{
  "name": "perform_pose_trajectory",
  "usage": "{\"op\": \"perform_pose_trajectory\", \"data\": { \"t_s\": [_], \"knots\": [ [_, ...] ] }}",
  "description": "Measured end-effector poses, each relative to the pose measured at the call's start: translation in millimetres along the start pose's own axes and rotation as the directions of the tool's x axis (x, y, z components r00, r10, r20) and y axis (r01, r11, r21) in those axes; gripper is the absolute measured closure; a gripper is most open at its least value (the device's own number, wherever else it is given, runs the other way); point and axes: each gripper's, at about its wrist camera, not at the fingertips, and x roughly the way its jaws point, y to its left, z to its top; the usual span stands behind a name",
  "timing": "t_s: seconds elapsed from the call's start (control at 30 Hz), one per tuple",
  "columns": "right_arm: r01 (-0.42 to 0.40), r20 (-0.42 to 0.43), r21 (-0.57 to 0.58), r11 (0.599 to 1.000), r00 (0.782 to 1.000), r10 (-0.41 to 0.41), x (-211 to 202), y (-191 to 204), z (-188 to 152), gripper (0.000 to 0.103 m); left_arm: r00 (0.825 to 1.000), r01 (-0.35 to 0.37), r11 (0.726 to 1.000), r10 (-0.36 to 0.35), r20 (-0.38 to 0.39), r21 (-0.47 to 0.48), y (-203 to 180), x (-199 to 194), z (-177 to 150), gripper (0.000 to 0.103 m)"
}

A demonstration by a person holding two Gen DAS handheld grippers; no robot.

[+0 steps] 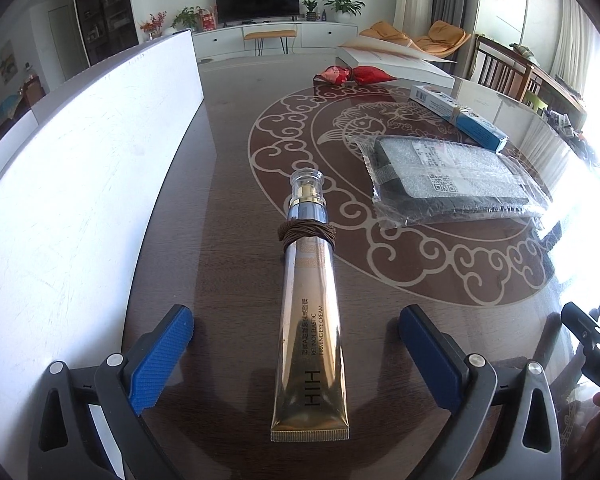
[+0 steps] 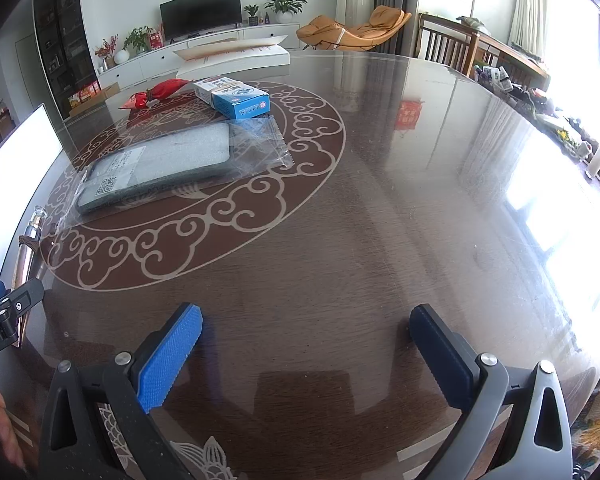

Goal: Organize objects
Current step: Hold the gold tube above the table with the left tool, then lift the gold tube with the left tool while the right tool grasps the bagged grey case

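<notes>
A gold eye-cream tube (image 1: 310,328) with a clear cap and a brown band around its neck lies flat on the dark table (image 1: 228,160), pointing away from me. My left gripper (image 1: 296,322) stands wide open around the tube's lower half, both blue pads (image 1: 162,354) clear of it. In the right wrist view the tube (image 2: 30,246) shows at the far left edge beside the left gripper's finger. My right gripper (image 2: 306,328) is open over bare table with nothing between its fingers.
A white board (image 1: 80,184) stands along the table's left side. A grey item in a clear plastic bag (image 1: 452,178), a blue-and-white box (image 1: 458,114), a red pouch (image 1: 356,74) and a white flat box (image 1: 396,60) lie further back. Chairs stand beyond the right edge.
</notes>
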Motion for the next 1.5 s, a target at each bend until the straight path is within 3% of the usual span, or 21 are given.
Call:
{"op": "perform_pose_trajectory", "data": {
  "t_s": [0.77, 0.87, 0.97, 1.03, 1.1, 1.17, 1.23, 1.3, 1.4, 1.43, 1.5],
  "knots": [
    [-0.006, 0.002, 0.006, 1.0, 1.0, 0.006, -1.3, 0.5, -0.6, 0.0, 1.0, 0.0, 1.0, 0.0, 0.001, 0.0, -0.1, 0.9, -0.3, 0.0],
    [-0.108, 0.016, 0.023, 0.994, 0.994, 0.108, -6.3, -1.6, 0.9, 0.0, 1.0, 0.001, 1.0, -0.001, 0.002, -0.001, 0.0, 0.9, -0.4, 0.0],
    [-0.304, -0.009, 0.058, 0.951, 0.952, 0.305, -7.0, -3.3, 16.9, 0.0, 1.0, 0.002, 1.0, -0.002, 0.002, -0.002, 0.3, -0.4, 0.1, 0.0],
    [-0.337, -0.027, 0.018, 0.941, 0.941, 0.338, -7.9, 7.7, 38.7, 0.0, 1.0, 0.002, 1.0, -0.002, 0.002, -0.002, 0.2, -0.2, 0.1, 0.0],
    [-0.378, -0.026, -0.119, 0.918, 0.926, 0.377, -11.5, 33.5, 70.3, 0.0, 1.0, 0.002, 1.0, -0.002, 0.002, -0.002, 0.2, -0.1, -0.1, 0.0],
    [-0.388, -0.078, -0.349, 0.853, 0.919, 0.386, -7.3, 70.3, 101.6, 0.0, 1.0, 0.004, 1.0, -0.004, 0.003, -0.002, 0.2, -0.5, -0.1, 0.0],
    [-0.378, -0.136, -0.541, 0.751, 0.921, 0.366, 3.8, 104.3, 123.2, 0.0, 1.0, 0.007, 1.0, -0.007, 0.004, 0.0, 0.4, -1.3, -0.1, 0.0],
    [-0.431, -0.221, -0.576, 0.694, 0.9, 0.376, 21.4, 124.0, 141.6, 0.0, 1.0, 0.008, 1.0, -0.008, 0.004, 0.002, -0.1, -0.8, 0.4, 0.0],
    [-0.551, -0.337, -0.477, 0.685, 0.834, 0.436, 53.2, 142.4, 166.3, 0.0, 1.0, 0.007, 1.0, -0.007, 0.005, 0.001, 0.0, -0.7, 0.6, 0.0],
    [-0.56, -0.349, -0.461, 0.689, 0.828, 0.439, 63.0, 147.8, 170.4, 0.0, 1.0, 0.007, 1.0, -0.007, 0.005, 0.002, 0.0, -0.7, 0.6, 0.0],
    [-0.534, -0.346, -0.459, 0.71, 0.843, 0.412, 80.2, 152.6, 172.7, 0.0, 1.0, 0.007, 1.0, -0.008, 0.005, 0.002, -0.1, -0.8, 0.4, 0.0]
  ]
}}
